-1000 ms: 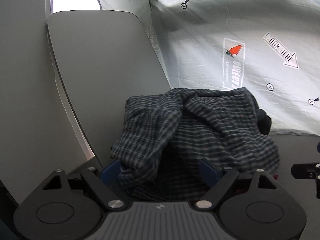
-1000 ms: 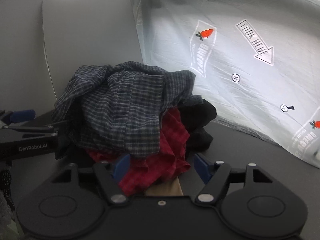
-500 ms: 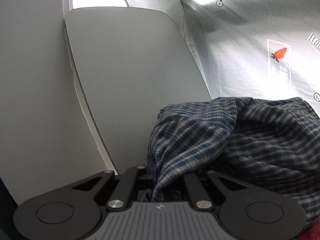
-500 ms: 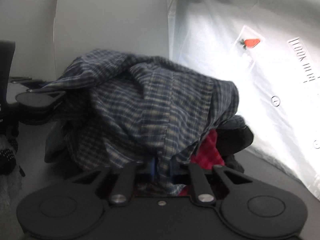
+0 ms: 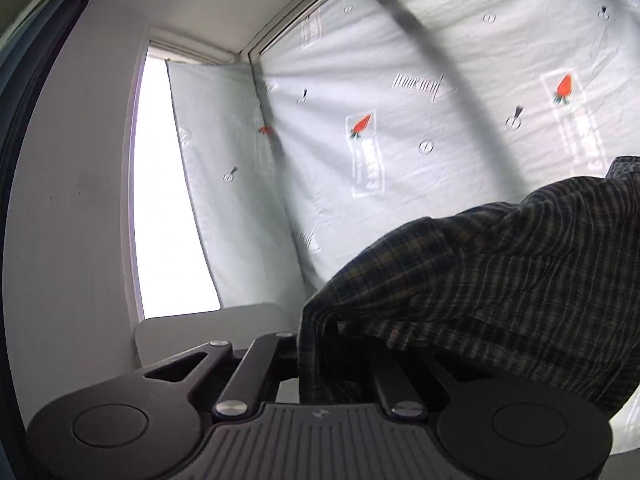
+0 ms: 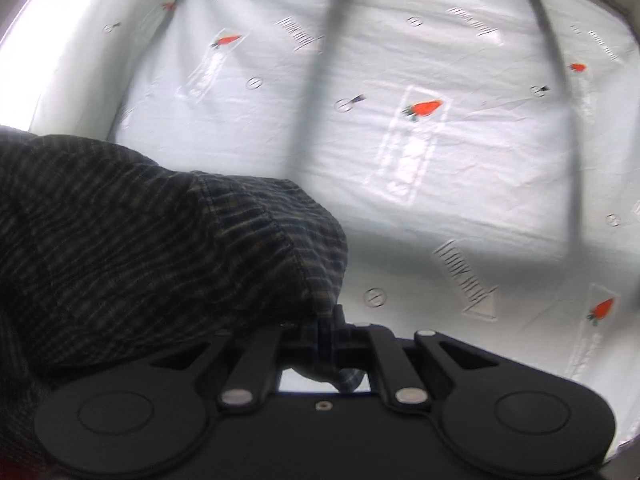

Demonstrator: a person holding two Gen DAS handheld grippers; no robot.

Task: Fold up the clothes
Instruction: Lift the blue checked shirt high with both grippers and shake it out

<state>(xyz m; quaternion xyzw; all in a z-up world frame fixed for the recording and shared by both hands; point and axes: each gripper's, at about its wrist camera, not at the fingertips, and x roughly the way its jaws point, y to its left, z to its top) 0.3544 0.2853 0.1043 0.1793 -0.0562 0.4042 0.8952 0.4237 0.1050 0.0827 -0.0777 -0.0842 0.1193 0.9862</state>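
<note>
A dark blue plaid shirt (image 5: pixel 480 280) hangs lifted in the air between both grippers. In the left wrist view my left gripper (image 5: pixel 316 344) is shut on the shirt's edge, and the cloth spreads away to the right. In the right wrist view my right gripper (image 6: pixel 328 332) is shut on another edge of the same shirt (image 6: pixel 152 248), which spreads to the left. The cloth covers the fingertips of both grippers. The rest of the clothes pile is out of view.
A pale sheet printed with red carrots and arrows (image 5: pixel 400 140) (image 6: pixel 420 140) hangs as a backdrop ahead. A bright window strip (image 5: pixel 168 208) and a white wall are at the left. A grey panel top (image 5: pixel 208 324) shows below the window.
Both grippers, open around the pile a second ago, shut on the plaid shirt and have lifted it up. The cameras now tilt upward; the table and the red and black clothes left view.
</note>
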